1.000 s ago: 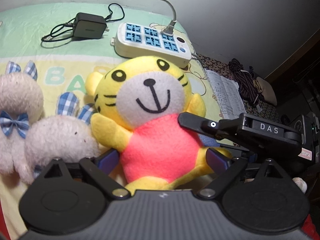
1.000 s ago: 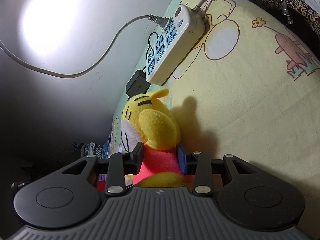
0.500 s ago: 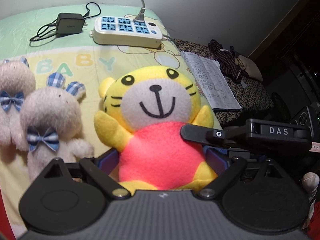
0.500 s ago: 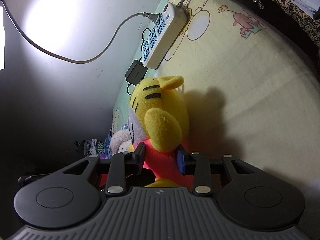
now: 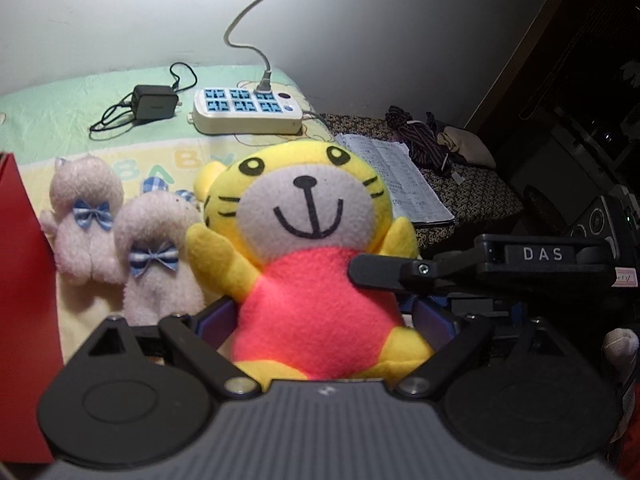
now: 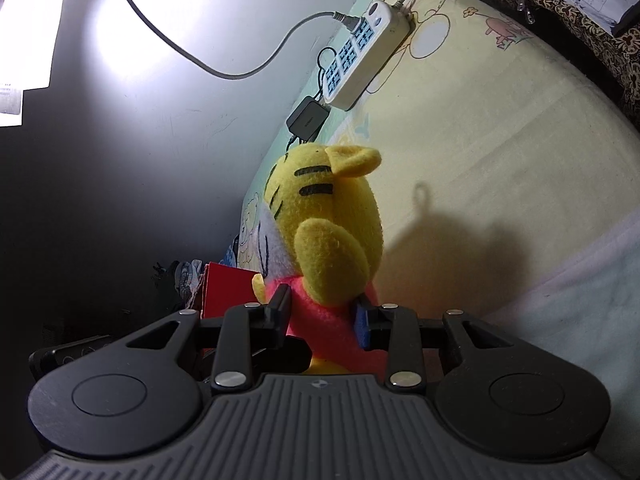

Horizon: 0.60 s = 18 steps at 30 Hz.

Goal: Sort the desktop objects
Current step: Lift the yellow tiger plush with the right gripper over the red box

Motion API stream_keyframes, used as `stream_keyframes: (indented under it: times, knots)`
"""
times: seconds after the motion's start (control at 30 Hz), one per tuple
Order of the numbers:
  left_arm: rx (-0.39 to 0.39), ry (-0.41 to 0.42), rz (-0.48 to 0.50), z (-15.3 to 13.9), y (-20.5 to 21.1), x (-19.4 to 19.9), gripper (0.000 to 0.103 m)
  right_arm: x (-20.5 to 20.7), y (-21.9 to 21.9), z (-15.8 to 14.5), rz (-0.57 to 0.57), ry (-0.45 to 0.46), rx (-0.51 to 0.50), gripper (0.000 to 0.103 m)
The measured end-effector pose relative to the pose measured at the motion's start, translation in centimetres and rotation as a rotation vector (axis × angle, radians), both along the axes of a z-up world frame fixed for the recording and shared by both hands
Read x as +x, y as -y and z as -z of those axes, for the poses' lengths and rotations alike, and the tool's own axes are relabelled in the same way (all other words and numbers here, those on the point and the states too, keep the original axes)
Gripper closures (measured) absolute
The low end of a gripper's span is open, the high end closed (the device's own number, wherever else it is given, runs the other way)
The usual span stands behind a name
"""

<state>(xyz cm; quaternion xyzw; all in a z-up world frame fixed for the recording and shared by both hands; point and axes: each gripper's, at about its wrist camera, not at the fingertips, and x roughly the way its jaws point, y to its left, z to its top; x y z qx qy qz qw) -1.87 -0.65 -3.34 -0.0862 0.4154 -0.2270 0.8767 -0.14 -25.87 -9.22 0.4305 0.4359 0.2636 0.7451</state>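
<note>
Left wrist view: both grippers' jaws clamp the yellow tiger plush [image 5: 312,264], left gripper [image 5: 324,320] across its body, right gripper [image 6: 322,316] sideways, above the cartoon bedsheet [image 6: 500,184] near two pink plush rabbits [image 5: 120,236].

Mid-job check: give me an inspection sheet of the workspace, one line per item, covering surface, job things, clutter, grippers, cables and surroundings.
Surface: printed baby sheet, wrinkled.
Job's things: yellow tiger plush upright; two pink bunny plushes beside it.
Clutter: red box at left; notebook at right.
Grippers: left hand-held gripper straddles the tiger, contact unclear; right hand-held gripper shut on its red body.
Cables: power strip with one plug; black adapter with loose cord.
Surroundings: white wall; dark room at right.
</note>
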Motion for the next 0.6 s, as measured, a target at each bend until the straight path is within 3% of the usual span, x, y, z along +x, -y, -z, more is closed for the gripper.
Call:
stream_keyframes:
  times: [0.4, 0.6]
  knots:
    - [-0.049, 0.148, 0.016, -5.2, -10.6, -4.2, 0.01, -4.0, -9.7, -7.2, -0.002, 0.203, -0.068, 0.068]
    - [-0.063, 0.18, 0.003, -6.0, -15.9, -5.0, 0.01, -5.3, -14.7, -9.1, -0.007, 0.271, -0.087, 0.068]
